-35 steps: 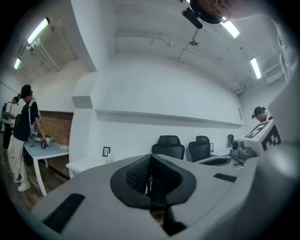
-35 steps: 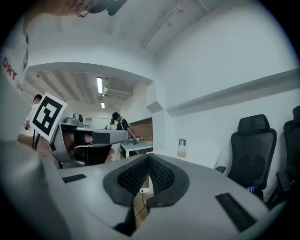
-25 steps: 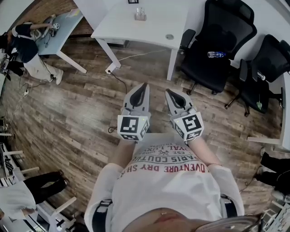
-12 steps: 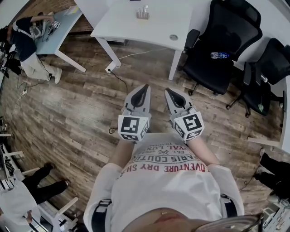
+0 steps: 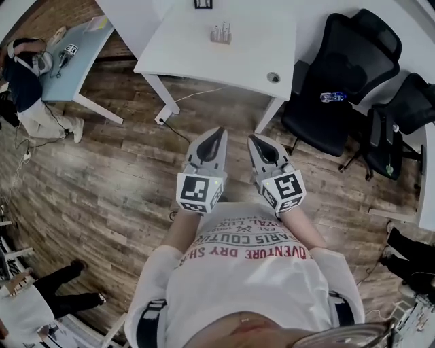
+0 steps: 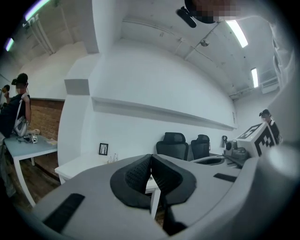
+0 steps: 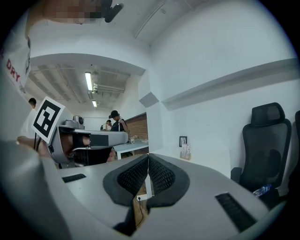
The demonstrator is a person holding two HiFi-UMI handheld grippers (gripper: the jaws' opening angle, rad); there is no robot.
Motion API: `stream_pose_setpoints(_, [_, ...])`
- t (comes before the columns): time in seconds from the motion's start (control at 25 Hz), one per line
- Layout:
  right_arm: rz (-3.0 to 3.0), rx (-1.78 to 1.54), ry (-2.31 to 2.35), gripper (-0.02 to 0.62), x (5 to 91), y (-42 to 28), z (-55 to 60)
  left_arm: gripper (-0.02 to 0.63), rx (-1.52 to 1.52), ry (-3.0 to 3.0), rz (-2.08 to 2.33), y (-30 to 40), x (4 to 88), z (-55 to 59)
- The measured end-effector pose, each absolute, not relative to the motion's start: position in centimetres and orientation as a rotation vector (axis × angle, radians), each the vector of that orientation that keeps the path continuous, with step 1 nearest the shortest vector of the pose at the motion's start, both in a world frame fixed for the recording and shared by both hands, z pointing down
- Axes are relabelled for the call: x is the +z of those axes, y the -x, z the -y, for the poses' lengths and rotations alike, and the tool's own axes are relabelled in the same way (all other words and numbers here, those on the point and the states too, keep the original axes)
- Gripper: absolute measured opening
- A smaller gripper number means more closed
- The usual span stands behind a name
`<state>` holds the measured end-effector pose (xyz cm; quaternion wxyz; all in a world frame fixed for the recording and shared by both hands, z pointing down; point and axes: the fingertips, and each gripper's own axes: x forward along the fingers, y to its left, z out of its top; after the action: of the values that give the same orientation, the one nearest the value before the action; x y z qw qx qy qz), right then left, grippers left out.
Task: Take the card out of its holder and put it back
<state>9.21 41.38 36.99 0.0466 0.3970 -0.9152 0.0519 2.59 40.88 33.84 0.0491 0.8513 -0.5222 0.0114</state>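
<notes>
Status: task not begun. The left gripper (image 5: pixel 215 133) and right gripper (image 5: pixel 256 141) sit side by side before the person's chest, over the floor. Both have their jaws pressed together with nothing between them, and each gripper view shows pad meeting pad. The holder (image 5: pixel 219 32) stands on the white table (image 5: pixel 197 58) at 12 o'clock, well apart from both grippers. The card is too small to tell from it. A small frame (image 5: pixel 202 3) stands beyond, with chairs (image 5: pixel 326 95) at 2 o'clock. Outstanding, in my judgement: the approach to the table, card withdrawal and reinsertion.
</notes>
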Motion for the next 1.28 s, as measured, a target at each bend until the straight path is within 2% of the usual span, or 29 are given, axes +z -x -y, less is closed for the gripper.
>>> stream_pose_setpoints(0.32, [2.728, 0.204, -1.340, 0.025, 37.8, -2.4, -33.0, 0.025, 0.025, -2.590, 1.517, 5.8, 34.8, -32.4])
stream_pose_setpoints(0.52, [2.690, 0.247, -1.361, 0.025, 38.7, 0.0, -29.7, 0.025, 0.048, -2.584, 1.466, 8.1, 36.1, -29.2])
stream_pose_setpoints(0.84, [2.657, 0.282, -1.390, 0.026, 40.0, 0.3, -24.3, 0.025, 0.066, -2.533, 1.458, 9.6, 38.2, -23.8])
stream_pose_setpoints(1.28, [2.763, 0.303, -1.328, 0.026, 39.5, -1.5, -11.8, 0.025, 0.139, -2.535, 1.511, 7.4, 38.4, -12.2])
